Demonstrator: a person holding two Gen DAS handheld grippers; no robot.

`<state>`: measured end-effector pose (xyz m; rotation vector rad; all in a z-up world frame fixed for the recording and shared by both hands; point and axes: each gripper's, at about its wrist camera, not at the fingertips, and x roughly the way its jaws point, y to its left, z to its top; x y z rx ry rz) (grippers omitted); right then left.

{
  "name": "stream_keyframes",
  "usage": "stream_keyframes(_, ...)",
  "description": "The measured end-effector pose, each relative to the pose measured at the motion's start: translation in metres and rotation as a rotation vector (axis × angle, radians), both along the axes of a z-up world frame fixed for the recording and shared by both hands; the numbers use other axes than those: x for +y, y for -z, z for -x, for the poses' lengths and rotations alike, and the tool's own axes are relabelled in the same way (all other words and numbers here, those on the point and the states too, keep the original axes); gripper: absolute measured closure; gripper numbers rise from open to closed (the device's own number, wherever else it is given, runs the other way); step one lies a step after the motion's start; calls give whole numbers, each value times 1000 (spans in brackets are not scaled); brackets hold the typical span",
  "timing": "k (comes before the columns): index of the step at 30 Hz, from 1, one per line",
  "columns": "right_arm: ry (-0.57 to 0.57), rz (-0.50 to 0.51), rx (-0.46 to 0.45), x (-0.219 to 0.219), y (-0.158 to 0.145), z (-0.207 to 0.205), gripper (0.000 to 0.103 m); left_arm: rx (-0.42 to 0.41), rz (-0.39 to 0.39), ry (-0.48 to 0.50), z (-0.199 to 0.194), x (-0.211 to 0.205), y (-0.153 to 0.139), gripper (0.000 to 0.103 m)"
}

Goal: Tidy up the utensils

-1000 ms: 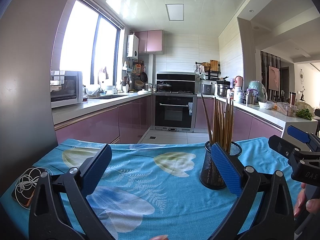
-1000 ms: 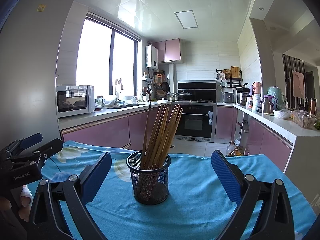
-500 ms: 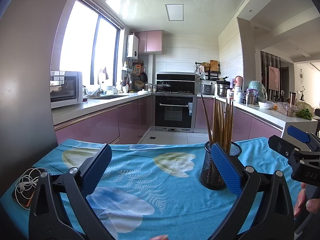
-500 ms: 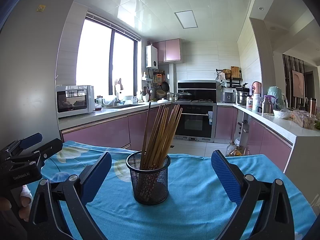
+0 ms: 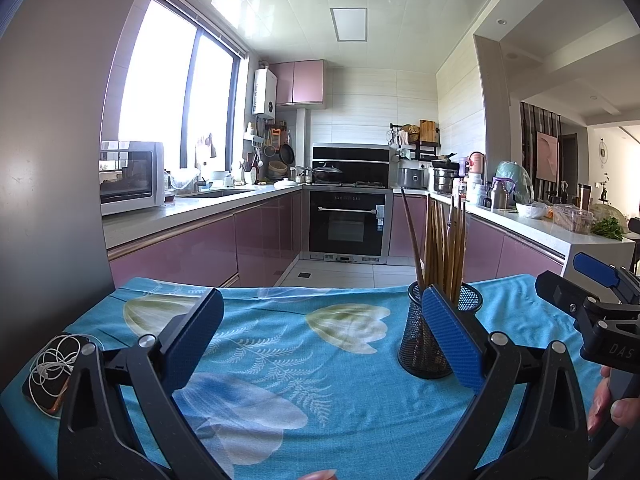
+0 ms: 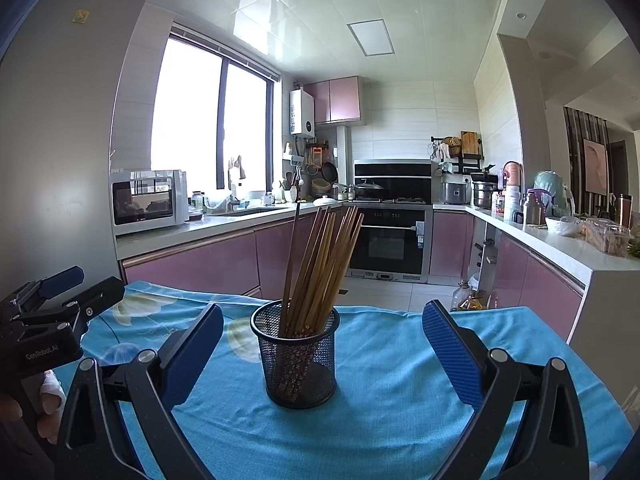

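Observation:
A black mesh holder (image 6: 298,358) stands upright on the blue floral tablecloth (image 6: 400,380), with several wooden chopsticks (image 6: 320,264) standing in it. My right gripper (image 6: 322,344) is open and empty, with the holder just beyond and between its fingers. In the left wrist view the holder (image 5: 424,340) stands partly behind the right finger of my left gripper (image 5: 320,336), which is open and empty, and the chopsticks (image 5: 440,248) rise above it. Each gripper shows at the edge of the other's view: the right one (image 5: 592,292), the left one (image 6: 52,300).
A phone with coiled white earphones (image 5: 52,368) lies at the table's left edge. Behind the table is a kitchen with pink cabinets (image 5: 192,248), an oven (image 5: 348,224) and cluttered counters (image 5: 552,216). A grey fridge wall (image 6: 52,140) rises at left.

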<state>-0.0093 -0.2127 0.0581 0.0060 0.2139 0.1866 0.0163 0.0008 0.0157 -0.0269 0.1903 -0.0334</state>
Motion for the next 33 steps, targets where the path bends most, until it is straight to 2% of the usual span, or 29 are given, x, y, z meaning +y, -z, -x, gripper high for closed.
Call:
stream_keyframes(24, -1, -2, 3, -1, 2, 0, 7, 7, 8, 4, -2, -2, 1, 5)
stream_keyframes(33, 2, -3, 20, -4, 4, 0, 7, 3, -13, 0, -1, -2, 4, 5)
